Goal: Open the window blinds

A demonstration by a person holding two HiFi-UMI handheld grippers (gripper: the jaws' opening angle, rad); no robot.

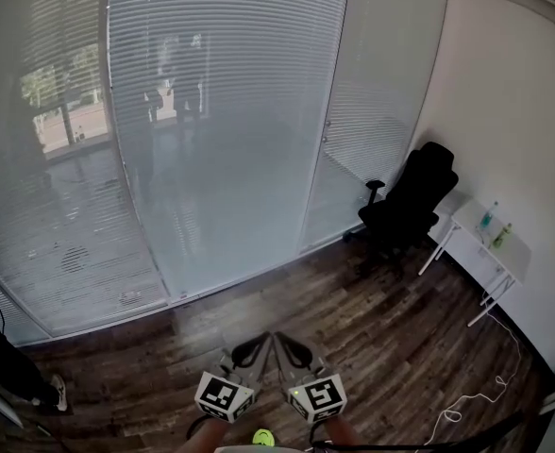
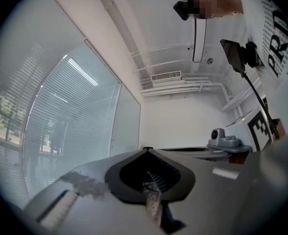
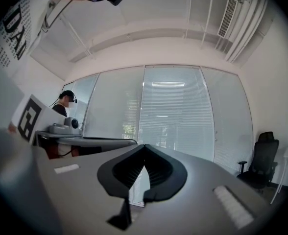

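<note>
Head view is showing the window blinds (image 1: 230,111) spanning the upper left and centre, well apart from the left hand-held gripper (image 1: 259,340) and right hand-held gripper (image 1: 283,340), both clenched empty at bottom centre; walking closer before unclenching either is looking wise

Your right claw (image 3: 144,148) fills the lower frame with its jaws closed tip to tip and nothing between them. It points about level at the blinds (image 3: 176,111), which hang lowered across the tall glass wall ahead. Your left claw (image 3: 127,142) lies alongside at the left with its marker cube (image 3: 29,117), a person (image 3: 64,104) in a headset stands beyond it by the glass, and at the far right a black chair (image 3: 260,163) sits near the white wall, under a ceiling vent (image 3: 226,16).
</note>
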